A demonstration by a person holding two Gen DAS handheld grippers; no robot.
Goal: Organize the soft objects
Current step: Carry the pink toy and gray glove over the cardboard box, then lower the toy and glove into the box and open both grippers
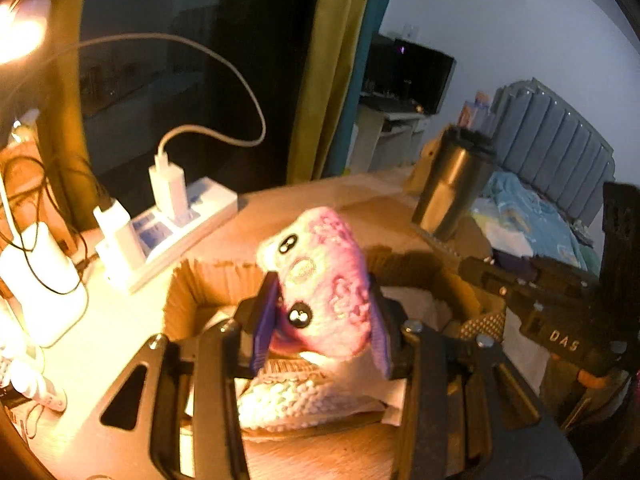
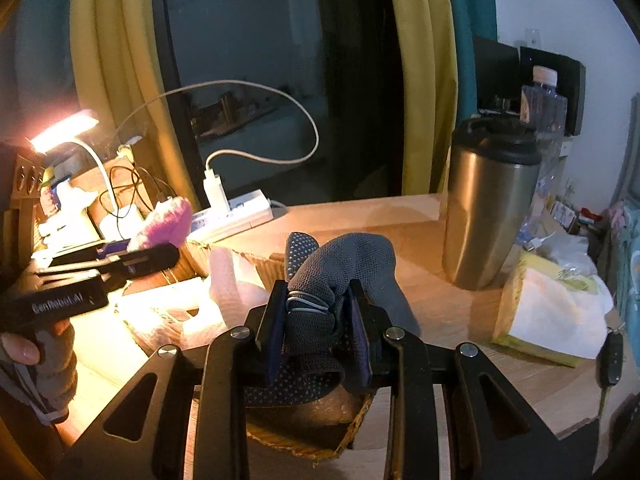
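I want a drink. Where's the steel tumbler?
In the right wrist view, the steel tumbler stands upright on the wooden desk, right of the power strip.

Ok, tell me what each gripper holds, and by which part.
Left gripper clamps the pink knitted toy across its face, beside the lower eye. Right gripper clamps the bundled grey mesh socks at the cinched middle.

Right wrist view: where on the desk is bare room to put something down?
Bare wood lies between the power strip and the steel tumbler, behind the cardboard box. The lamp corner is crowded; the tissue pack fills the right.
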